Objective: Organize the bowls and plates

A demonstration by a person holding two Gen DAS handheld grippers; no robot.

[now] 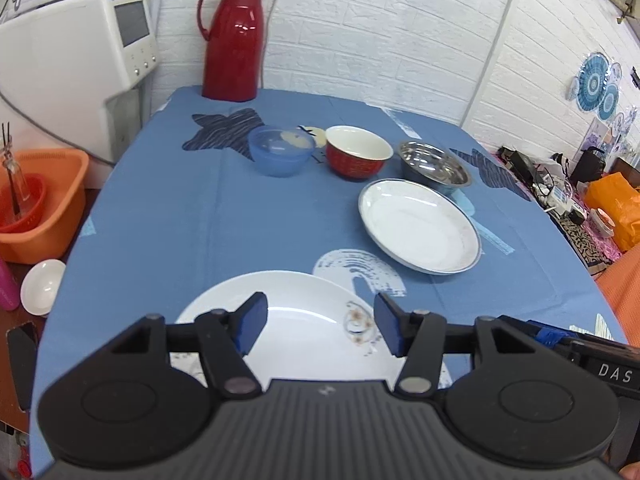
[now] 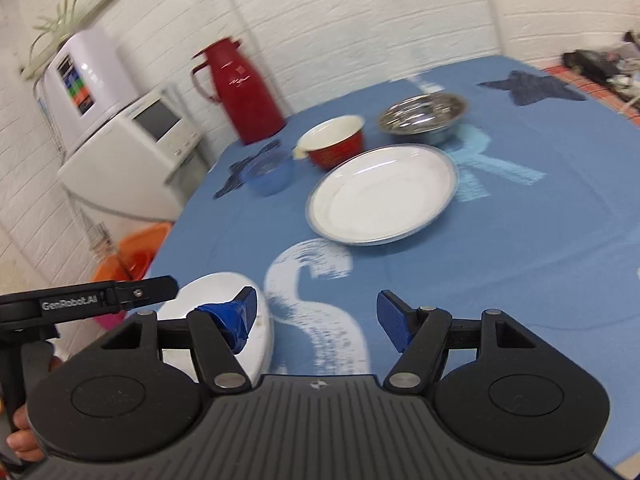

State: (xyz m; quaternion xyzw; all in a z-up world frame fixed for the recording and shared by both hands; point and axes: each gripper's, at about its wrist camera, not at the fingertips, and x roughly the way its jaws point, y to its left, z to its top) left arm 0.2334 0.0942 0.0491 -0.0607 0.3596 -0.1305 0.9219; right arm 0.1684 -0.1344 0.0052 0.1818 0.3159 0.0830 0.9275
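— What stands at the back of the table (image 1: 168, 208)?

— The tall red thermos jug (image 1: 232, 40), by the wall.

— And mid-table?

— A row: translucent blue plastic bowl (image 1: 280, 151) left, red bowl with white inside (image 1: 357, 153) middle, shiny steel bowl (image 1: 434, 167) right.

— The plates?

— The grey-rimmed white plate (image 1: 420, 226) lies just before the steel bowl; the flower-printed white plate (image 1: 304, 328) lies nearest, at the front edge.

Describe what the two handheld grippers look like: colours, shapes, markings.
Both are matte black with ribbed bodies, round pivot housings and blue finger pads. The left gripper reads "GenRobot.AI" on its side; the right gripper reads "DAS" and has blue tape on one finger.
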